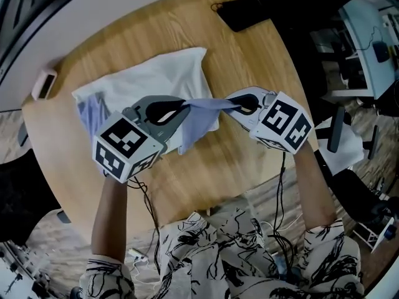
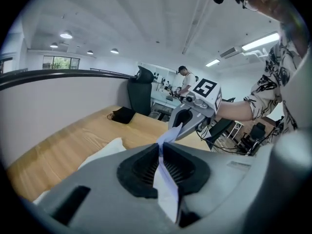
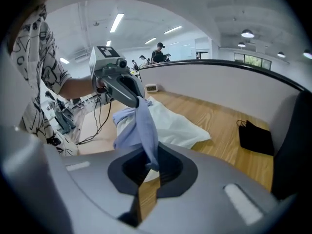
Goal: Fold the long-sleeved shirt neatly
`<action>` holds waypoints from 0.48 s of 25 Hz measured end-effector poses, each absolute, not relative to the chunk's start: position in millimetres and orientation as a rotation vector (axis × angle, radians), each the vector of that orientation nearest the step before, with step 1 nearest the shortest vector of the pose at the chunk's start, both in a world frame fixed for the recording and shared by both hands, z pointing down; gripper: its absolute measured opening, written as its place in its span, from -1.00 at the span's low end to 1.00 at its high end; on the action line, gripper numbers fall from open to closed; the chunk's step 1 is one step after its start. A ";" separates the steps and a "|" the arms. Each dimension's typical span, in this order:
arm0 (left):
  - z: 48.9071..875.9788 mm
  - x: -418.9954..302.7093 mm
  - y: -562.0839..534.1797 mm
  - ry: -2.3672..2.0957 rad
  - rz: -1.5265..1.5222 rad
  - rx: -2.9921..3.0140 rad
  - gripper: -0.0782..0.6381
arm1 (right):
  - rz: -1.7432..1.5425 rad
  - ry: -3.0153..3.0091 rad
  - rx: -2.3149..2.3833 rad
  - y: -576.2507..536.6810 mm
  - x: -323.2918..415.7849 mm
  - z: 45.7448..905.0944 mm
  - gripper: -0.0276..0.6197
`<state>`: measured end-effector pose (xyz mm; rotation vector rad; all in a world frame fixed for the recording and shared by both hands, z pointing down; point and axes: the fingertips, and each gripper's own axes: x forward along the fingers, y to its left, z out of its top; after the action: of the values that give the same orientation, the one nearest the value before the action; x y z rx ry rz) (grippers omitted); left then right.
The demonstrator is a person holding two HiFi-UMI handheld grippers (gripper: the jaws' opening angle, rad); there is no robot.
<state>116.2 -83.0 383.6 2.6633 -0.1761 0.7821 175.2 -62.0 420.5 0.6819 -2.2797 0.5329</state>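
On the round wooden table [image 1: 249,61] lies a flat white cloth [image 1: 162,73], with light blue shirt fabric [image 1: 209,103] on its near side. A strip of that blue fabric is stretched taut between my two grippers above the table. My left gripper [image 1: 181,108] is shut on one end; the fabric [image 2: 168,184] shows pinched between its jaws [image 2: 161,150]. My right gripper [image 1: 240,104] is shut on the other end, the blue shirt [image 3: 141,126] hanging from its jaws [image 3: 150,162]. More blue fabric [image 1: 90,111] shows at the cloth's left edge.
A black pouch [image 1: 243,11] lies at the table's far edge. A small white device [image 1: 43,83] sits at the left rim. Cables [image 1: 149,210] hang below my hands. Desks and chairs [image 1: 355,55] stand to the right. A person [image 2: 184,79] stands far off.
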 end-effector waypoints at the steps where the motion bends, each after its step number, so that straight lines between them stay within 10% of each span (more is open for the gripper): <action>1: 387.7 118.2 -90.0 -0.177 0.798 2.657 -0.69 | 0.563 -2.283 0.665 -67.5 176.5 424.0 -0.86; 12: 452.6 94.3 -158.8 -0.399 0.932 2.456 -0.68 | 0.729 -2.280 0.461 -137.8 153.9 483.4 -0.86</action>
<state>94.3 -158.8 452.6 2.4561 -0.3987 0.9316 153.9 -137.8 483.4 0.4610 -2.2796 0.7293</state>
